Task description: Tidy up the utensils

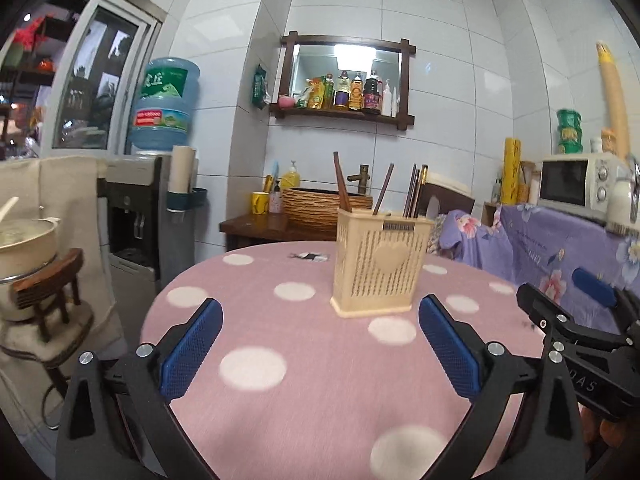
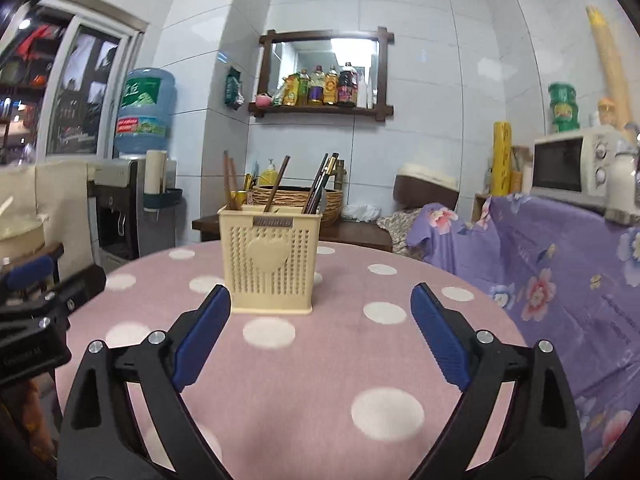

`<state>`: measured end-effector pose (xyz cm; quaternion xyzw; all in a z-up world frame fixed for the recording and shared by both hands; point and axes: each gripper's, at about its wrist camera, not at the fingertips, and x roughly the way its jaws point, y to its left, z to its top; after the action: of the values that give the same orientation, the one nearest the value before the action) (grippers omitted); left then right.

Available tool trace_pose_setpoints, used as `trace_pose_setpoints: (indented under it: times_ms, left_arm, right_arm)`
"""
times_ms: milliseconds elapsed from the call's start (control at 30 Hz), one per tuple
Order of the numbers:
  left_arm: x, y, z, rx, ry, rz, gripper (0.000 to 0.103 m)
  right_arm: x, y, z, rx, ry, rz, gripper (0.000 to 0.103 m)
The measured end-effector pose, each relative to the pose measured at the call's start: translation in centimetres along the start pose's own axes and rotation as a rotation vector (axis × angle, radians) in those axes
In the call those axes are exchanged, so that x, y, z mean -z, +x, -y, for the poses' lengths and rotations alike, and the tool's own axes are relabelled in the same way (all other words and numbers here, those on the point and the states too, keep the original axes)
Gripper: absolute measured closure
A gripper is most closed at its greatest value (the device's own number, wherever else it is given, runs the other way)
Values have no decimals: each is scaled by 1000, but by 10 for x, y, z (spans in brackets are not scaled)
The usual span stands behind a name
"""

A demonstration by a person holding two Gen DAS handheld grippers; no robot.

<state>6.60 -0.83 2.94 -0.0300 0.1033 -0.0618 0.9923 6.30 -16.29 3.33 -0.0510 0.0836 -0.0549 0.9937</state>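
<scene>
Cream plastic utensil holder (image 1: 380,268) upright on pink polka-dot tablecloth (image 1: 320,380), toward far half of round table, raised heart on front face; small dark label strip at rim, writing too small to read. Brown chopsticks (image 1: 342,184) leaning inside in separate clusters: left, middle, right.

Left gripper (image 1: 320,344) hovering low over cloth, blue pads (image 1: 192,348) spread wide, nothing between them; holder just ahead, slightly right of centre line. Right gripper (image 2: 320,332) likewise spread and empty; holder (image 2: 269,258) ahead, left of centre. Partial white lettering on right gripper body in left view, "OAS" legible; lettering on left gripper body in right view blurred.

Bare cloth all round holder; near table edge below both grippers, far edge just behind holder.

Beyond: water dispenser (image 1: 136,216) with blue bottle, green label in Chinese characters; wall shelf (image 1: 344,80) of sauce bottles, labels unreadable; wicker basket (image 1: 320,208); white microwave (image 1: 580,180) on purple floral cover (image 1: 552,248) at right.
</scene>
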Motion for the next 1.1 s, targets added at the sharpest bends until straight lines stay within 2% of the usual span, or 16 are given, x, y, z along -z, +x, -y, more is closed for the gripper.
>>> trace_pose_setpoints:
  times_ms: [33, 100, 167, 267, 467, 1100]
  left_arm:
    - [7, -9, 0, 1, 5, -6, 5]
    - [19, -23, -1, 8, 23, -17, 5]
    - [25, -32, -3, -34, 51, -32, 5]
    - [26, -36, -12, -91, 34, -62, 6]
    - [31, -50, -9, -30, 42, -55, 6]
    - [33, -66, -7, -21, 42, -43, 6]
  right_arm:
    - [7, -9, -3, 13, -16, 4, 7]
    - [22, -29, -6, 21, -26, -5, 7]
    - [35, -44, -9, 29, -30, -47, 6]
    - [46, -53, -7, 32, -17, -104, 6]
    - [47, -70, -5, 15, 12, -104, 6]
    - [40, -79, -2, -11, 11, -87, 6]
